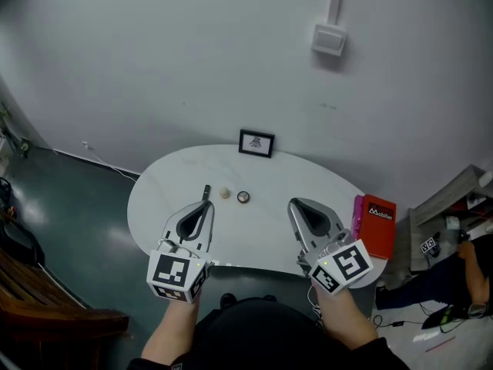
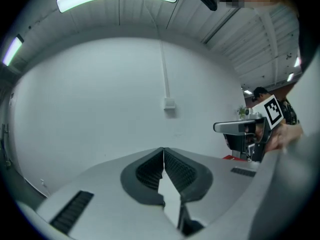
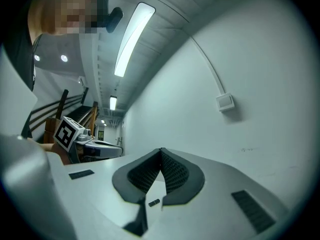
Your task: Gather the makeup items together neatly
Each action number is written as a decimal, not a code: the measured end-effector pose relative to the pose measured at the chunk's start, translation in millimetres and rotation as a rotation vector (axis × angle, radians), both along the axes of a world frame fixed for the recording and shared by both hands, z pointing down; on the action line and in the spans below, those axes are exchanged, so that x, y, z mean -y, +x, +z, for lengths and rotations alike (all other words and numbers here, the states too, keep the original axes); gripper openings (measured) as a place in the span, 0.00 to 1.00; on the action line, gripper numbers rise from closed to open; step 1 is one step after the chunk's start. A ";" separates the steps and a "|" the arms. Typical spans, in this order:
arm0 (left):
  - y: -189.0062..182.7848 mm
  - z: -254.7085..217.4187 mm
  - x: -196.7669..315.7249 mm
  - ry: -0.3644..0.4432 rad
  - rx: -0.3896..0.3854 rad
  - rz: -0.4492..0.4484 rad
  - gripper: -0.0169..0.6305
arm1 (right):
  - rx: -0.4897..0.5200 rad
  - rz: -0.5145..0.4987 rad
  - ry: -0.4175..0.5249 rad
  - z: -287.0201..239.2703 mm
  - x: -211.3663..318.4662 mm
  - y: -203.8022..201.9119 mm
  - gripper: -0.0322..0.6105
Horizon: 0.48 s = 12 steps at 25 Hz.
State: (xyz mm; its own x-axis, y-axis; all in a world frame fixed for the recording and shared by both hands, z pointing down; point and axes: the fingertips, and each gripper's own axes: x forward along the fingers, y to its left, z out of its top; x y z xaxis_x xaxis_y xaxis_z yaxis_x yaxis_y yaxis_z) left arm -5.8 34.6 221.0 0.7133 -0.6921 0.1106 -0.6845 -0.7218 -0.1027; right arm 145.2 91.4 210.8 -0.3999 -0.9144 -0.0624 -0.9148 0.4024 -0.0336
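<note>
White oval counter (image 1: 254, 241) pushed against a plain grey wall, dark floor all round, nothing guarding the edges.

Left gripper (image 1: 206, 205): jaws fully together, nothing in them. It hangs above the near-left part of the counter. Its own view (image 2: 163, 152) looks at the wall, not the items, so any approach from this pose is blind on that camera.

Makeup items sit mid-counter in a loose row, near each other but not touching:
- dark stick (image 1: 206, 193), thin and lying flat. Risk: the jaws slide over it or flick it sideways into its neighbour.
- beige ball (image 1: 225, 193), small and probably free to roll. Any nudge from a shut gripper could send it off the counter.
- round disc (image 1: 243, 197), low profile and hard to pinch. It's more likely to be pushed than picked, and a push could scatter the row.

Framed picture (image 1: 256, 142) stands upright at the back edge, just behind the items. An overshoot toward the wall could tip it.

Right gripper (image 1: 297, 204): also clamped shut and empty (image 3: 161, 152), held above the near-right part of the counter.

Red box (image 1: 377, 223) is at the far right edge. Can't tell if it's fully on the counter, so keep the right elbow clear.

Both grippers need to open before coming down on anything.
</note>
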 end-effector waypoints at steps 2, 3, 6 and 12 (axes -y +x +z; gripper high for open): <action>-2.7 1.1 3.5 -0.006 -0.004 0.005 0.05 | 0.010 0.016 -0.024 5.3 2.4 3.7 0.10; -3.7 2.5 5.2 -0.011 -0.005 0.006 0.05 | 0.013 0.024 -0.033 7.2 2.9 5.8 0.10; -3.1 9.4 10.5 -0.038 -0.010 0.024 0.05 | 0.002 0.046 -0.044 8.2 2.5 9.3 0.10; -5.3 17.7 11.5 -0.056 -0.009 0.044 0.05 | 0.004 0.064 -0.053 10.4 1.7 8.2 0.10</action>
State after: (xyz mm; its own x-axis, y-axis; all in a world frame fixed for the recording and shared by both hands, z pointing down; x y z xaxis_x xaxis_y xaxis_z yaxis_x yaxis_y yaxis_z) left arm -11.1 23.1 238.7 0.7438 -0.6532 0.1417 -0.6528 -0.7555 -0.0559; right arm 153.4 89.7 221.2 -0.3407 -0.9401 -0.0148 -0.9383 0.3410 -0.0572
